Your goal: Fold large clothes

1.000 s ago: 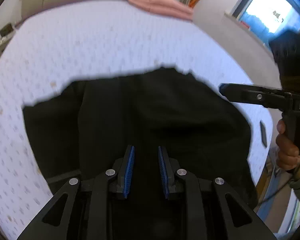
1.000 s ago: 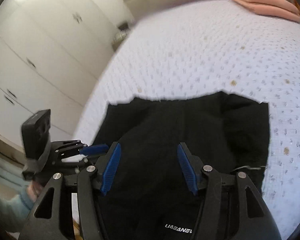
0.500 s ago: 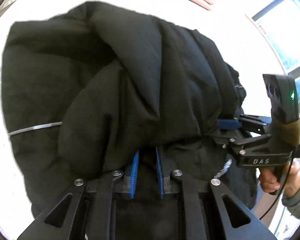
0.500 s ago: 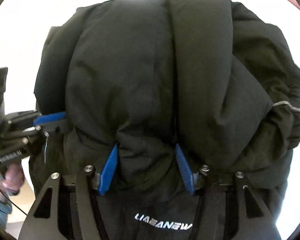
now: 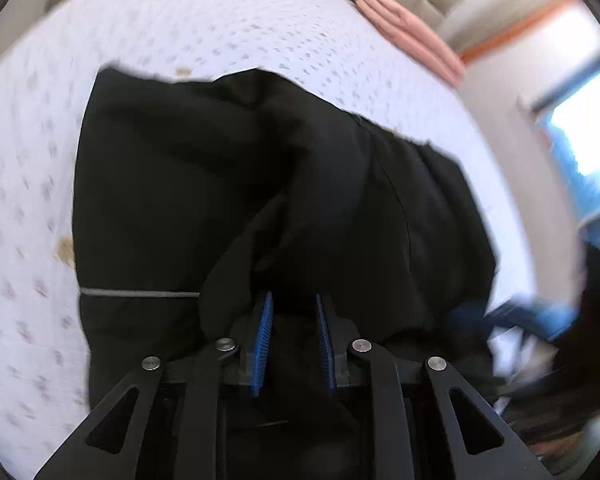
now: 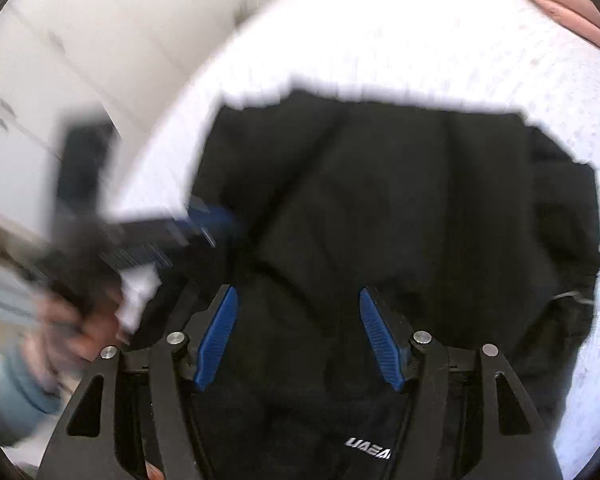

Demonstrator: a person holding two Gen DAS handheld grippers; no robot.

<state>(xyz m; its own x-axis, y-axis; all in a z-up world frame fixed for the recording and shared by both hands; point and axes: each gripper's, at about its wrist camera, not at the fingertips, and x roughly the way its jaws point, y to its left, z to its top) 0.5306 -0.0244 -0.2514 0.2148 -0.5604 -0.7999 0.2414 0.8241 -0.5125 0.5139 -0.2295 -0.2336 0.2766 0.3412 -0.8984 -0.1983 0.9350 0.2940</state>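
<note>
Black jacket point(image 5: 228, 184) is spread on the dotted bedsheet point(image 5: 204, 28) ahead of both grippers, a bunched fold being pinched by the narrowed left gripper point(image 5: 294, 312), while the right gripper point(image 6: 298, 312) is held wide apart above it.

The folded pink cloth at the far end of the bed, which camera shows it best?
The left wrist view: the pink cloth lies whole beyond the black garment. The right wrist view catches only its end, cut off at the picture's edge.

The garment point(image 5: 228, 184) is black, the bedspread point(image 5: 220, 28) white with small speckles (pink folded cloth point(image 5: 410, 38) behind).
</note>
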